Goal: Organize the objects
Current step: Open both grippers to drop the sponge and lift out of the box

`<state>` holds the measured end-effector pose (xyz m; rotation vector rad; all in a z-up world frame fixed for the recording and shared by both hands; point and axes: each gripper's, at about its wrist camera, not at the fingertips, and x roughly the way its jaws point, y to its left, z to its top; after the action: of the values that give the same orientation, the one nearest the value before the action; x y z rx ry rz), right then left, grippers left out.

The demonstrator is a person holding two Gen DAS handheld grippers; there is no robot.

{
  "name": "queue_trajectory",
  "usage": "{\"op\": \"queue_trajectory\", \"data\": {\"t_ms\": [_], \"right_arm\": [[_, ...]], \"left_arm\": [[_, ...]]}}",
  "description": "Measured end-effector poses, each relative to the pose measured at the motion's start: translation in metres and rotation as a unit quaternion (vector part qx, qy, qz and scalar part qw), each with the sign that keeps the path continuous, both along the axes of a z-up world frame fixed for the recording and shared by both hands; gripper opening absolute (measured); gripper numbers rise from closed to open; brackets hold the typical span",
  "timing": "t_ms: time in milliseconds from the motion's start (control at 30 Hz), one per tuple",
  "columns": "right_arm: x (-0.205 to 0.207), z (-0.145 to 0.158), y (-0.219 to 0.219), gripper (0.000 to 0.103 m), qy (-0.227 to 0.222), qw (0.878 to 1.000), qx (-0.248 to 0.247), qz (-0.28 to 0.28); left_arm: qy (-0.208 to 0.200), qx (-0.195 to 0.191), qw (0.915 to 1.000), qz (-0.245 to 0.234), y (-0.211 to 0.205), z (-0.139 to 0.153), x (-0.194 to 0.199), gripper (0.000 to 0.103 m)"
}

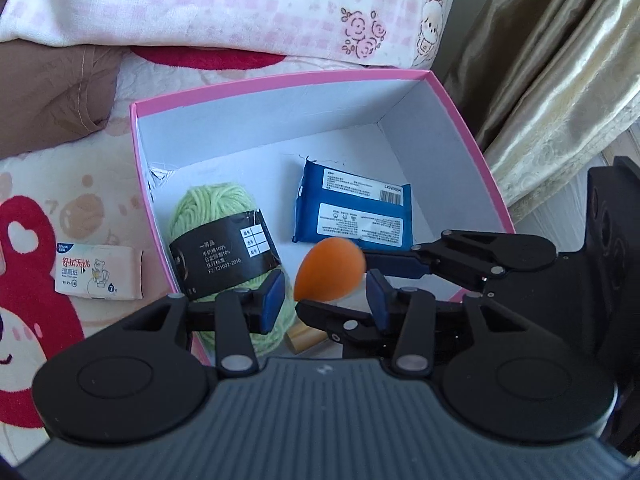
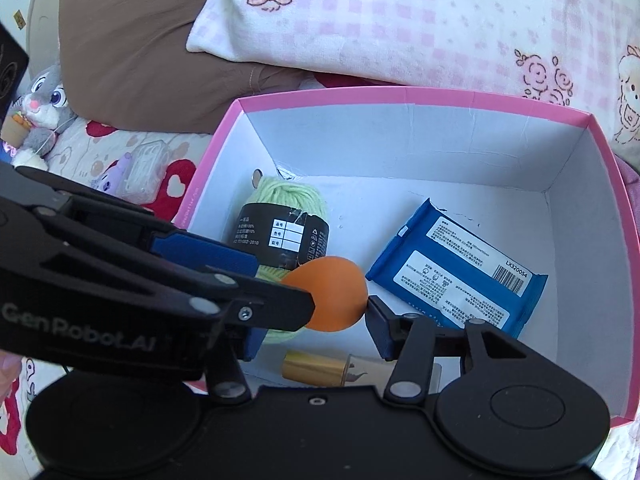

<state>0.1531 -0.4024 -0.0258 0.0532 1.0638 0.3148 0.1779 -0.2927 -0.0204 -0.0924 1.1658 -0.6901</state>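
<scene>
A pink box (image 1: 280,80) with white inside stands on the bed; it also shows in the right wrist view (image 2: 400,94). Inside lie a green yarn ball (image 1: 208,208) with a black label, a blue wipes pack (image 1: 352,208) and a gold-capped bottle (image 2: 316,368). An orange teardrop sponge (image 1: 330,270) hangs blurred over the box, between both grippers' fingers. My left gripper (image 1: 326,300) is open above the box's near edge. My right gripper (image 2: 316,330) is open with the sponge (image 2: 332,294) between its tips; whether anything touches it I cannot tell.
A small pink wipes pack (image 1: 100,272) lies on the bedsheet left of the box. A pink checked pillow (image 1: 240,4) and a brown pillow (image 2: 140,52) lie behind. A plush rabbit (image 2: 40,100) sits far left. Gold curtains (image 1: 560,60) hang at right.
</scene>
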Motion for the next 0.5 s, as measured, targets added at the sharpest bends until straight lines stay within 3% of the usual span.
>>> {"op": "queue_trajectory", "data": {"t_ms": [133,233,500], "right_arm": [[-0.007,0.005,0.003,0.061,-0.027,0.999,-0.032,0.005],[-0.014,0.012,0.003,0.062,-0.044,0.998,-0.042,0.004],[-0.053,0.047,-0.004,0.063,-0.078,0.996,-0.044,-0.008]], "left_arm": [[-0.026,0.015,0.9995,0.007,0.003,0.014,-0.01,0.059],[-0.047,0.019,0.9987,0.0,0.009,0.026,-0.021,0.061],[-0.056,0.004,0.9984,0.011,0.037,0.057,-0.047,0.067]]}}
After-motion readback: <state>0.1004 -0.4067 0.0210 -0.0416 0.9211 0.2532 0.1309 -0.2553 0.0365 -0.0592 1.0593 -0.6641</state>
